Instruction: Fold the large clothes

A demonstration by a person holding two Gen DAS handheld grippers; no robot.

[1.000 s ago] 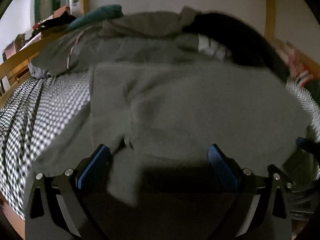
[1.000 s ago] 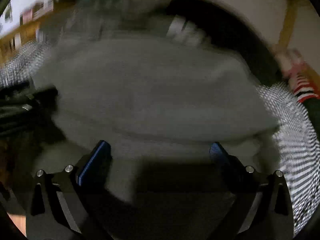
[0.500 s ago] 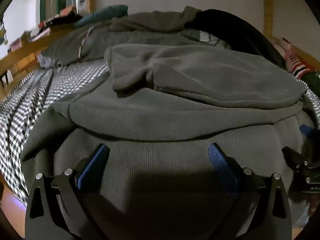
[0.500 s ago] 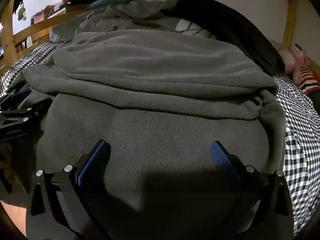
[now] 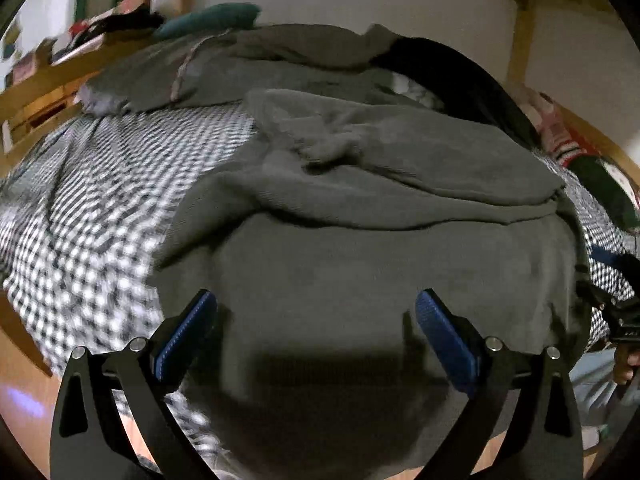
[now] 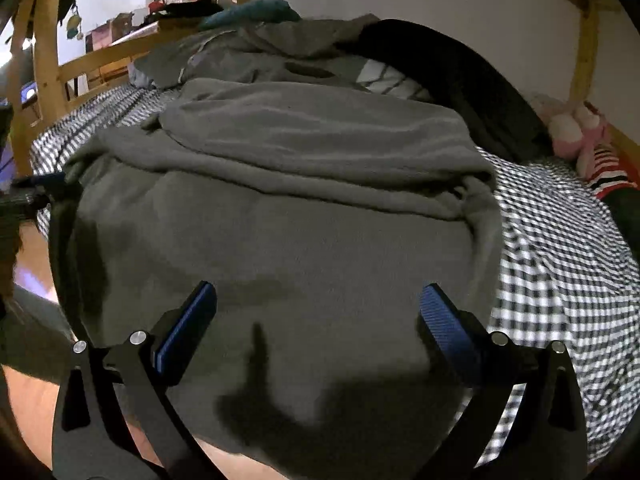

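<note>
Straight ahead of both your grippers, the grey sweater (image 5: 360, 248) lies across the checked bed (image 5: 100, 200), its near hem just under your left gripper (image 5: 316, 332) and right gripper (image 6: 316, 324) (both with fingers apart, holding nothing), so each is equally near.

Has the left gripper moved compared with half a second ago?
Yes. In the left wrist view the left gripper has pulled back and leftward: more checkered sheet now shows beside the grey garment.
</note>
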